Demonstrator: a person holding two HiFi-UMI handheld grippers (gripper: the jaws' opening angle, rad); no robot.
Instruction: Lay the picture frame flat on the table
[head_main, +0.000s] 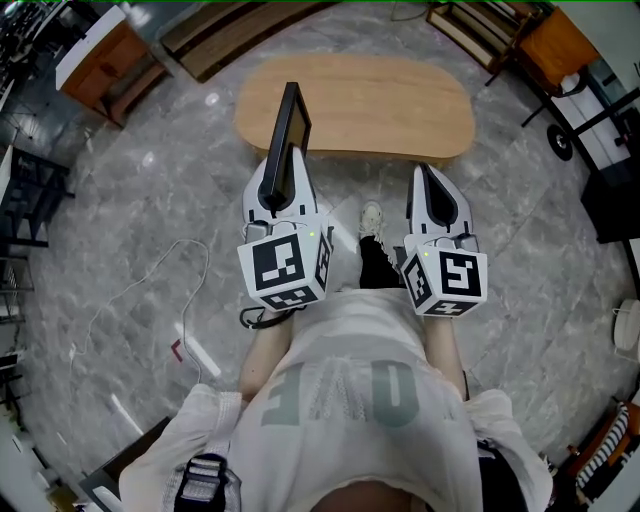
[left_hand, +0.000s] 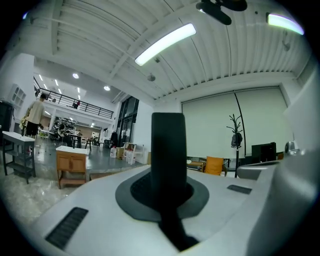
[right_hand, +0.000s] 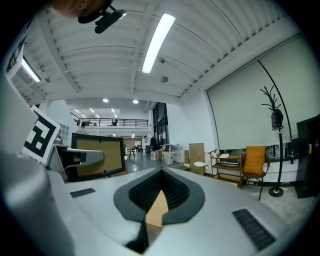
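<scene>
A black picture frame (head_main: 291, 125) stands upright and edge-on over the near edge of the oval wooden table (head_main: 380, 110). My left gripper (head_main: 285, 165) is shut on the frame's lower part. In the left gripper view the frame's dark edge (left_hand: 168, 145) rises between the jaws of the left gripper (left_hand: 168, 172). My right gripper (head_main: 425, 172) hovers at the table's near edge, to the right of the frame, shut with nothing in it. From the right gripper (right_hand: 161, 172) view, the frame's tan face (right_hand: 97, 155) shows at the left, held up in the air.
A wooden cabinet (head_main: 100, 55) stands at the back left and an orange one (head_main: 555, 45) at the back right. A white cable (head_main: 130, 290) lies on the marble floor to the left. A coat stand (right_hand: 272, 125) and an orange chair (right_hand: 255, 160) stand farther off.
</scene>
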